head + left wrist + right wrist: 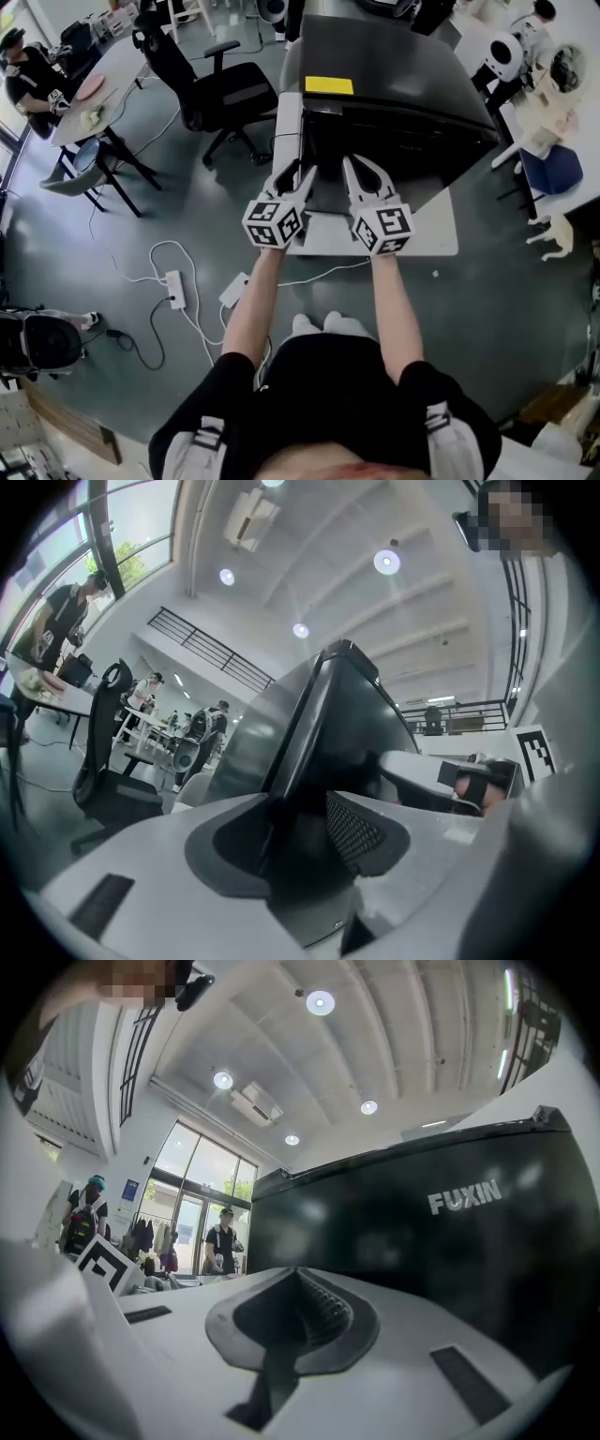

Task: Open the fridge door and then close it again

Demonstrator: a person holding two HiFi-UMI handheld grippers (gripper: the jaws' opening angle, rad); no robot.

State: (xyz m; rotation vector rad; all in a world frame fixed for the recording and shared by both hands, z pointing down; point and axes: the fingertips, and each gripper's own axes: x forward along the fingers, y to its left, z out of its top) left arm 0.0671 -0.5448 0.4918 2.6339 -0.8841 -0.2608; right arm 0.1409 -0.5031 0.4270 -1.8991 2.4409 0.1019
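A grey floor (141,234) runs under everything in this open, high-ceilinged workroom. At far left a person (33,75) sits at a long desk (122,56). Nearer me a white power strip (174,289) lies on the floor with its cable. The black fridge (394,84) stands straight ahead of me on a white base (427,234), and a white worktable (583,33) fills the right corner.

Counting from the left, I see three chairs: a grey one (80,173), a black office chair (220,94) and a blue one (553,169). There is one fridge, with one yellow label (329,85) on its top, and I hold two claws. Four round ceiling lamps (386,562) show in the left gripper view.

My left claw (302,171) is spread, and the left edge of the fridge door (366,724) stands between its jaws. I do not see the pads pressing on it. My right claw (362,169) is pressed together with nothing in it. It sits just beside the left one, near the door front, where white letters (465,1196) read FUXIN. I cannot tell whether its tips touch the door.

I cannot tell whether the door is fully shut or a crack ajar. In the head view my claws hide the middle of the fridge front. A dark rounded thing (37,342) at the lower left is cut off by the edge and I cannot name it. The clutter on the worktable is too small to make out.
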